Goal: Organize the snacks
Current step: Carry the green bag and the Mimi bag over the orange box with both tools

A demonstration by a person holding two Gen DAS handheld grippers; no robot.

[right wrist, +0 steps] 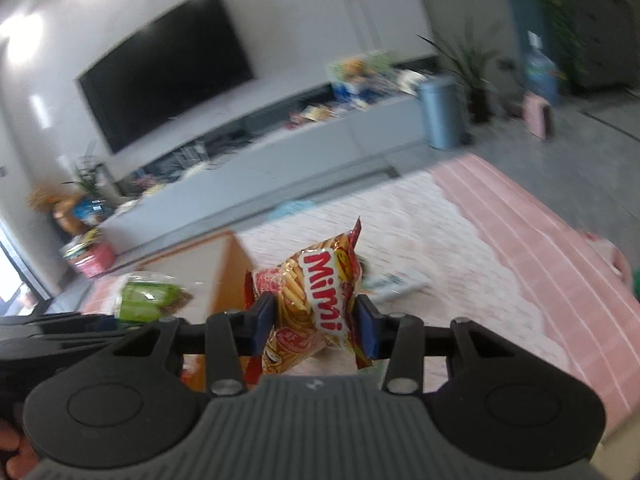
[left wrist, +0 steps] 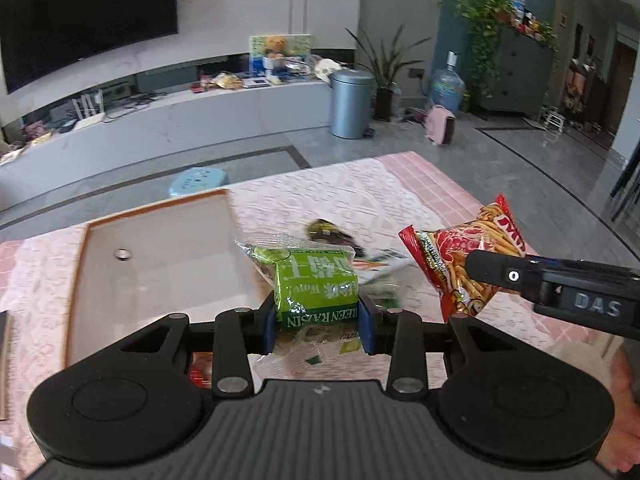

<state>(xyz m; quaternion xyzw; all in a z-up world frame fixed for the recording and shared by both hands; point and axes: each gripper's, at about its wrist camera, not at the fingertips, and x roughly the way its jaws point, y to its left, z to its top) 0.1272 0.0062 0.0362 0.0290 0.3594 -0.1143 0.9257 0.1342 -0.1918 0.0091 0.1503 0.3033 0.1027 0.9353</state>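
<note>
My left gripper [left wrist: 319, 322] is shut on a green raisin packet [left wrist: 316, 280] and holds it above the table, just right of a white tray with an orange rim [left wrist: 80, 248]. My right gripper [right wrist: 316, 326] is shut on a red and yellow Mimi snack bag [right wrist: 316, 296], held in the air right of the tray [right wrist: 224, 264]. The same bag [left wrist: 460, 256] shows in the left wrist view, gripped by the right gripper's finger [left wrist: 496, 274]. The raisin packet [right wrist: 148, 300] shows at the left in the right wrist view. A dark snack packet [left wrist: 328, 232] and a white-green packet [left wrist: 384, 268] lie on the tablecloth.
The table wears a pink and white lace cloth [left wrist: 360, 192]. A small round thing [left wrist: 122, 254] lies in the tray. Beyond the table are a blue stool [left wrist: 198, 180], a grey bin [left wrist: 352, 104], a TV bench [left wrist: 200, 116] and a water jug [left wrist: 446, 88].
</note>
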